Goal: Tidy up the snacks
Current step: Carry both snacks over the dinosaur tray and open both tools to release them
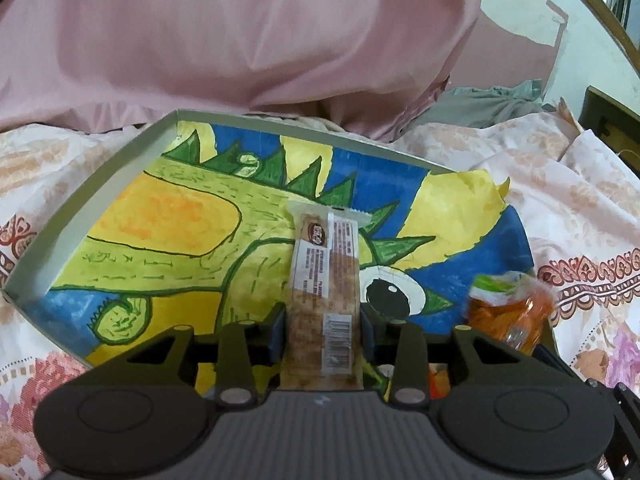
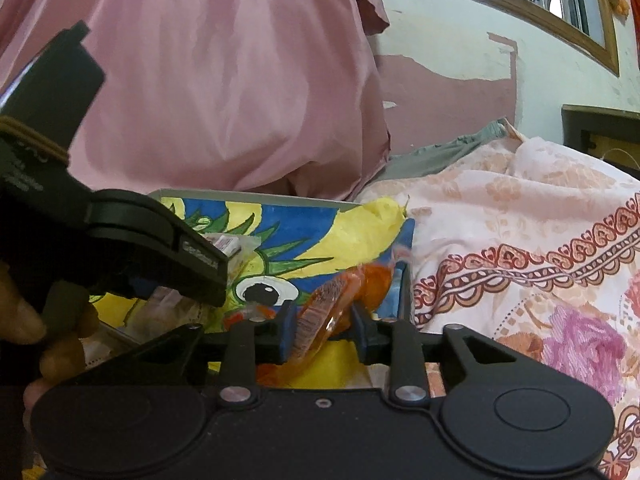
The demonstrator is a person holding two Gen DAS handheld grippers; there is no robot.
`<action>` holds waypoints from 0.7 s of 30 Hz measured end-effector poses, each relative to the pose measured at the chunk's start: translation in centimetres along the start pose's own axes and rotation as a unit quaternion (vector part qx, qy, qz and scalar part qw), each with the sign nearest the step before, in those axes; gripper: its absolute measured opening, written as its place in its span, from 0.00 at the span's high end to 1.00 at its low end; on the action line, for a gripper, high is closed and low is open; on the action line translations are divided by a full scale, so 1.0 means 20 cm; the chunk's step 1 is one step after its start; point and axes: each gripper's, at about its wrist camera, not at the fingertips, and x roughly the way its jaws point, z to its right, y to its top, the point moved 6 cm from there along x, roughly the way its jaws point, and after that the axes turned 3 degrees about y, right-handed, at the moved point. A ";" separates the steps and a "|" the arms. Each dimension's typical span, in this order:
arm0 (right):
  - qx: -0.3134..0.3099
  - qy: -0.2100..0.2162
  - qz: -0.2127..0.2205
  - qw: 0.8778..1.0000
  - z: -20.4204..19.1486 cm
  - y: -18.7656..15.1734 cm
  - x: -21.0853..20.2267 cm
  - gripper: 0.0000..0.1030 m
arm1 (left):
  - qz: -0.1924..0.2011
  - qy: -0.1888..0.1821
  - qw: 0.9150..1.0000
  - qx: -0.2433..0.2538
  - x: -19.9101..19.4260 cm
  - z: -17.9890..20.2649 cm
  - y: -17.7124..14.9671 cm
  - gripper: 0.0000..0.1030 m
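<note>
My left gripper (image 1: pixel 322 324) is shut on a long clear-wrapped snack bar (image 1: pixel 324 280), held lengthwise above a shallow grey tray (image 1: pixel 96 184) lined with a painted dinosaur picture. My right gripper (image 2: pixel 322 332) is shut on an orange snack packet (image 2: pixel 344 300) over the tray's right edge (image 2: pixel 404 284). The orange packet also shows at the right of the left wrist view (image 1: pixel 508 308). The left gripper's body (image 2: pixel 132 248) fills the left of the right wrist view, with the bar's end (image 2: pixel 228 244) past it.
The tray lies on a floral pink bedsheet (image 2: pixel 540 248). A large pink pillow or cloth (image 1: pixel 240 40) rises behind the tray. A grey cloth (image 1: pixel 488 100) and a dark wooden frame (image 2: pixel 600 132) are at the back right.
</note>
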 end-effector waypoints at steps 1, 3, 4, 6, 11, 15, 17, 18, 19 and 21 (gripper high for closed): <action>0.001 -0.001 0.001 1.000 0.00 0.00 -0.01 0.60 | 0.001 -0.002 1.000 0.000 -0.01 0.00 0.00 0.51; 0.002 -0.004 0.004 1.000 0.01 0.01 -0.02 0.52 | 0.005 -0.002 1.000 0.000 -0.04 -0.01 0.00 0.44; 0.003 -0.006 0.006 1.000 0.01 0.02 -0.04 0.50 | 0.006 -0.002 1.000 0.001 -0.05 -0.01 0.01 0.43; 0.006 -0.009 0.011 1.000 0.02 0.03 -0.07 0.43 | 0.011 -0.002 1.000 0.002 -0.09 -0.01 0.01 0.37; 0.020 -0.017 0.032 0.999 0.03 0.08 -0.19 0.29 | 0.039 0.004 0.999 0.004 -0.24 -0.05 0.03 0.22; 0.045 -0.023 0.048 0.998 0.05 0.13 -0.31 0.18 | 0.065 0.006 0.998 0.010 -0.41 -0.09 0.04 0.14; 0.054 -0.023 0.057 0.997 0.06 0.16 -0.38 0.13 | 0.076 0.007 0.997 0.014 -0.49 -0.11 0.04 0.09; 0.059 -0.024 0.063 0.996 0.07 0.17 -0.42 0.10 | 0.084 0.010 0.996 0.016 -0.54 -0.12 0.04 0.06; 0.063 -0.024 0.069 0.995 0.07 0.19 -0.45 0.09 | 0.091 0.013 0.996 0.019 -0.59 -0.14 0.04 0.05; 0.071 -0.022 0.081 0.994 0.07 0.21 -0.53 0.06 | 0.103 0.018 0.994 0.022 -0.68 -0.16 0.03 0.02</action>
